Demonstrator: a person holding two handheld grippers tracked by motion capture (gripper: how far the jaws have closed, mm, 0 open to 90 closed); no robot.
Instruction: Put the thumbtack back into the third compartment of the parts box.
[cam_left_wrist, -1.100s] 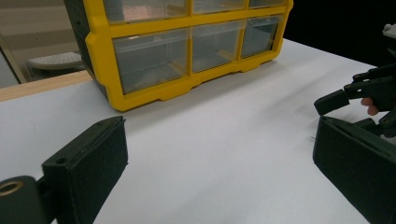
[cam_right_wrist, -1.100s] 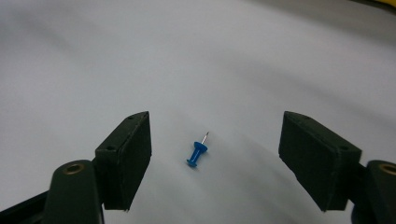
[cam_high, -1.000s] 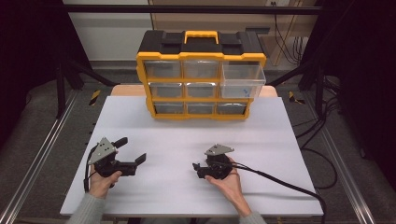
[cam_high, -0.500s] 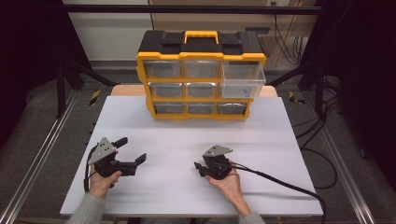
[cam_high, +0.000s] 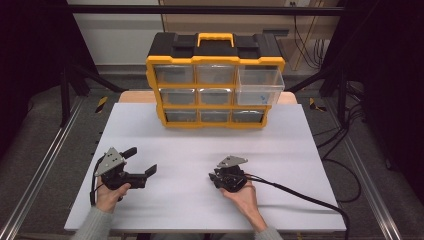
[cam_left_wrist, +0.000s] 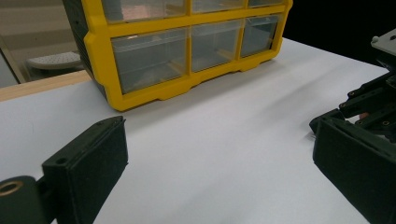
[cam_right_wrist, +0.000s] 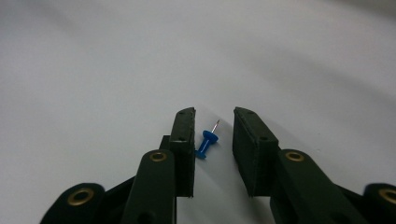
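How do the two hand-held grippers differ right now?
The left gripper has its jaws spread wide with nothing between them; the right gripper has just been closing its jaws, now narrow around a blue pushpin. The left points toward the yellow organizer; the right points down at the table. Both are black.

- left gripper (cam_high: 141, 167): held low over table, jaws wide apart
- right gripper (cam_right_wrist: 213, 140): low, jaws have just been closing, gap remains
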